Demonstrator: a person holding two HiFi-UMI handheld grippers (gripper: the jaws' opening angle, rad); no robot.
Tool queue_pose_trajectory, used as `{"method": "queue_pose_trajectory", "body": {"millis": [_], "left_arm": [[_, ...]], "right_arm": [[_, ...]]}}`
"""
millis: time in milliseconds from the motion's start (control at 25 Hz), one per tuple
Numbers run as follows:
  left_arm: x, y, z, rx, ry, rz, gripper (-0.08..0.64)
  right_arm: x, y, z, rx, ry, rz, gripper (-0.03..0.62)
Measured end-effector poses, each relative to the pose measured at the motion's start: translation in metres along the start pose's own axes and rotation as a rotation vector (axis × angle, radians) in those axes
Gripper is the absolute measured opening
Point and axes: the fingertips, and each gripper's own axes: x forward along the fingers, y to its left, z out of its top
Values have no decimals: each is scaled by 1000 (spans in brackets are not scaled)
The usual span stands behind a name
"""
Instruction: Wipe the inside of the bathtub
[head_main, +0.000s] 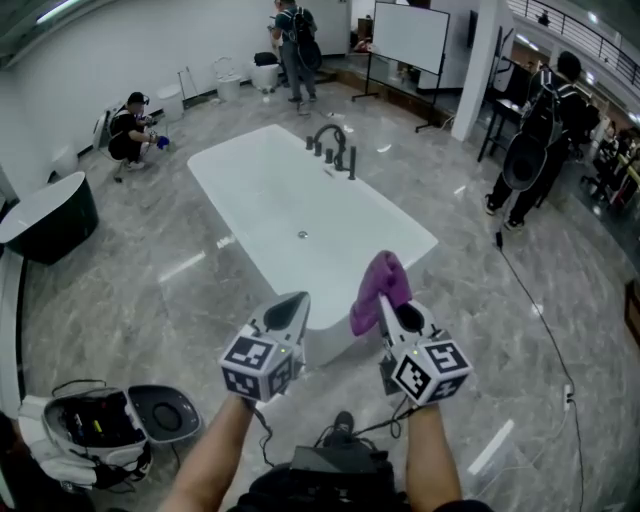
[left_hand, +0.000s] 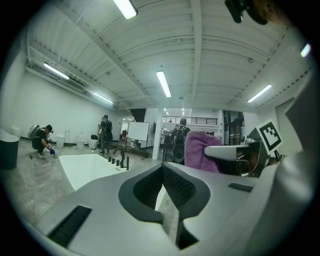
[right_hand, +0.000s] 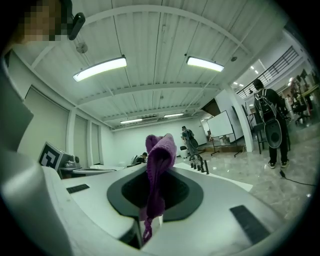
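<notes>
Person crouching (head_main: 130, 128) on the grey marble floor (head_main: 130, 290) far left, second person standing (head_main: 297, 45) at the back, whiteboard (head_main: 410, 35) standing beside, backpack wearer (head_main: 535, 140) standing right, open case (head_main: 100, 425) lying lower left, black cable (head_main: 535, 300) trailing right.

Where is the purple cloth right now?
Head view, right of centre: the cloth is pinched in the right claw, sticking up in front of the bathtub's near end, beside the left claw.
</notes>
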Motion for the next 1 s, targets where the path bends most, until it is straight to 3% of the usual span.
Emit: {"method": "queue_pose_trajectory", "body": {"millis": [400, 720, 1000], "left_arm": [[76, 45, -3, -13, 67, 157, 6], [103, 86, -27, -51, 124, 256, 6], [131, 136, -72, -140, 147, 320, 6]], "right_arm": [[80, -77, 3, 16, 47, 132, 35], [135, -94, -9, -2, 133, 226, 35], [195, -107, -42, -33, 279, 261, 35]]}}
